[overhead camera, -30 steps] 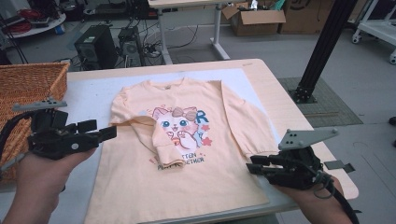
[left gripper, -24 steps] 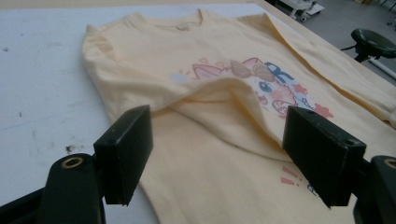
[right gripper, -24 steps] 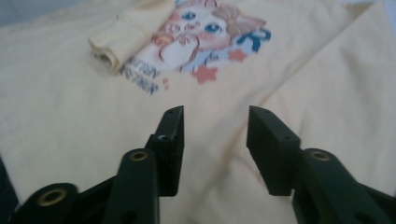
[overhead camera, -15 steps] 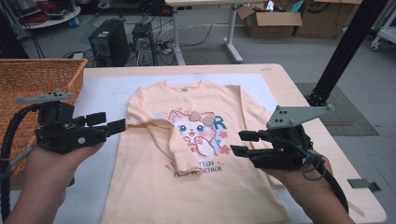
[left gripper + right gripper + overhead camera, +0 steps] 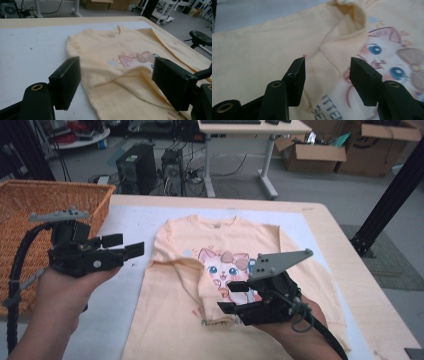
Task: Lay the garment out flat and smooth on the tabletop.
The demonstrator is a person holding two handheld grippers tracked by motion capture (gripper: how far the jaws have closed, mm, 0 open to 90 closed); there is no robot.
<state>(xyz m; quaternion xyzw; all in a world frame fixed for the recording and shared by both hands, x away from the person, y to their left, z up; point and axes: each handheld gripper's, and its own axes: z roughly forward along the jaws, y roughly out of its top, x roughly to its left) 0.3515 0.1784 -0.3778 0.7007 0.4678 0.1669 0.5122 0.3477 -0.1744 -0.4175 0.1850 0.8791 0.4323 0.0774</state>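
A peach long-sleeved shirt (image 5: 220,235) with a cat print lies flat on the white mat (image 5: 130,220). One sleeve (image 5: 192,285) is folded across its front. My left gripper (image 5: 131,244) hovers open over the mat, just left of the shirt's shoulder; in the left gripper view its jaws (image 5: 117,80) frame the shirt (image 5: 105,55) with nothing between them. My right gripper (image 5: 226,297) hangs over the shirt's lower middle. Its jaws have just been opening and stand apart and empty above the folded sleeve and the print (image 5: 327,75).
A wicker basket (image 5: 30,200) stands at the table's left end. The wooden table edge (image 5: 350,250) runs along the right. Computer towers (image 5: 137,167), a desk and cardboard boxes (image 5: 312,155) sit on the floor beyond the table.
My right gripper has swung from the shirt's right edge leftward over its front, and its jaws have opened wider. The left gripper has drifted slightly and stays open.
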